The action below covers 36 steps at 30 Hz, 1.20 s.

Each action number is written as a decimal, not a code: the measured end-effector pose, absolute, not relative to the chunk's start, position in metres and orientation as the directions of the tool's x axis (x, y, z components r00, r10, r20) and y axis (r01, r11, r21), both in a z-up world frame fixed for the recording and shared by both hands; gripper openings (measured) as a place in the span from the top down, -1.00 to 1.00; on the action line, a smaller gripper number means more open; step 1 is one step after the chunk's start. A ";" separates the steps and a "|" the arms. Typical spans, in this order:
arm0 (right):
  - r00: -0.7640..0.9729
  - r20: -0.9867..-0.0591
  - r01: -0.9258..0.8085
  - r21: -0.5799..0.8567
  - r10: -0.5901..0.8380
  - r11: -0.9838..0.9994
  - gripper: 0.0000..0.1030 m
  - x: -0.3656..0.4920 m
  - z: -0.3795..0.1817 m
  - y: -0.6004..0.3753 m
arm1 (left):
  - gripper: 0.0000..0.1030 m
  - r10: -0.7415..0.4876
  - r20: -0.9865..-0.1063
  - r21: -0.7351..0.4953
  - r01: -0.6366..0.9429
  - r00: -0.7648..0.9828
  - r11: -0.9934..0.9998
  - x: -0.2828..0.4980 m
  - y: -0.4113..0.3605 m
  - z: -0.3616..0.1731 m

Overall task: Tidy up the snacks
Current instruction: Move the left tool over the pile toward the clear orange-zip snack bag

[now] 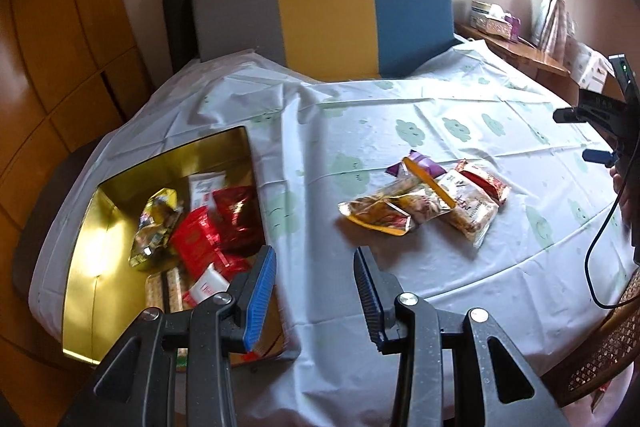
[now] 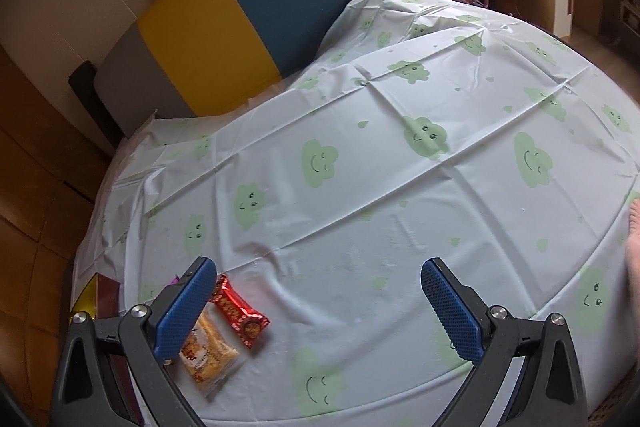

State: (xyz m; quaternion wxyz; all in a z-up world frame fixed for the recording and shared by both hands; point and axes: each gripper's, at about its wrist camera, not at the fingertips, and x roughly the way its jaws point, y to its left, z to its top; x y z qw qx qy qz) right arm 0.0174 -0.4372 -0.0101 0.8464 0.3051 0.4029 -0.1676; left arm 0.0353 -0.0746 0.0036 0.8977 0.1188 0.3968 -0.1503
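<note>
With both the left gripper [image 1: 315,291] and right gripper [image 2: 318,311] open and empty, the operator reaches right of the gold rectangular tin [image 1: 100,227] to the loose foil snack packets [image 1: 424,203], clamping one only.

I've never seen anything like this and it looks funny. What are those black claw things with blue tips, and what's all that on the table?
Those claws are grabbing tools. A person holds one in each hand, and each carries a camera looking out along its two fingers. One picture comes from the left tool, the other from the right tool. Both are open and hold nothing. The table wears a tablecloth printed with smiling green clouds. In the left picture, a gold box already holds some snacks, such as a red packet. More snack packets wait in a pile on the cloth.
</note>
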 end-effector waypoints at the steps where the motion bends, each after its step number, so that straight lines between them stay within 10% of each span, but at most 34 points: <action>1: 0.624 -0.781 0.525 0.390 -0.030 0.756 -1.00 0.017 -0.010 -0.437 | 0.21 -0.177 -0.750 0.097 0.371 0.637 0.923 0.036 -0.079 0.003; 28: 0.652 -0.756 0.453 0.455 0.063 0.767 -1.00 0.022 -0.007 -0.430 | 0.07 -0.215 -0.858 0.073 0.525 0.466 0.848 0.090 -0.141 -0.035; 36: 0.652 -0.754 0.448 0.471 0.083 0.760 -1.00 0.022 -0.008 -0.430 | -0.34 -0.193 -0.883 0.156 0.655 0.428 0.740 0.097 -0.163 -0.049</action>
